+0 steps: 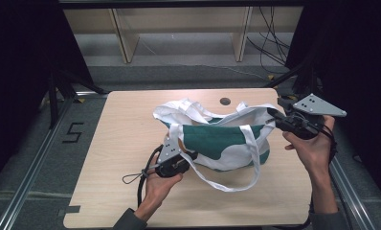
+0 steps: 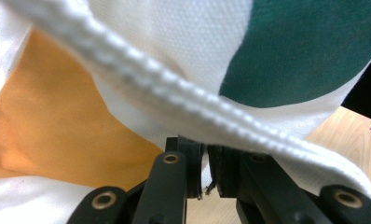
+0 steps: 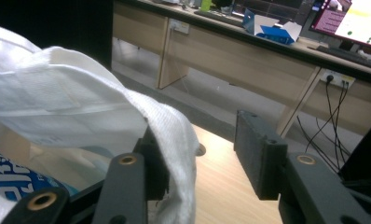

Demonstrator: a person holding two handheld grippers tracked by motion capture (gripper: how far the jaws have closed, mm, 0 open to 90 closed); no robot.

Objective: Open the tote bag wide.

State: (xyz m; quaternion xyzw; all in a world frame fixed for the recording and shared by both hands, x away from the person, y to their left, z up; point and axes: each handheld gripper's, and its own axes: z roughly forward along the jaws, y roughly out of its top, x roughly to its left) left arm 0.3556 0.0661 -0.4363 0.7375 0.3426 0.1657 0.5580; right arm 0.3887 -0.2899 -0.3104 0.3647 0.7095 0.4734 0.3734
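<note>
The pale wooden table [image 1: 131, 143] carries my white-and-green canvas tote bag [image 1: 217, 143] at its centre. At seven o'clock, my left gripper [image 1: 179, 160] is pinched tight on the bag's fabric. At three o'clock, my right gripper [image 1: 274, 115] stands apart, rim draped over one jaw. I'd regrip before lifting.

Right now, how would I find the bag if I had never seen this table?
Look at the wooden table. In its middle lies a soft cloth bag, white with big dark green patches and long white straps. It sits between the two hand-held grippers.
</note>
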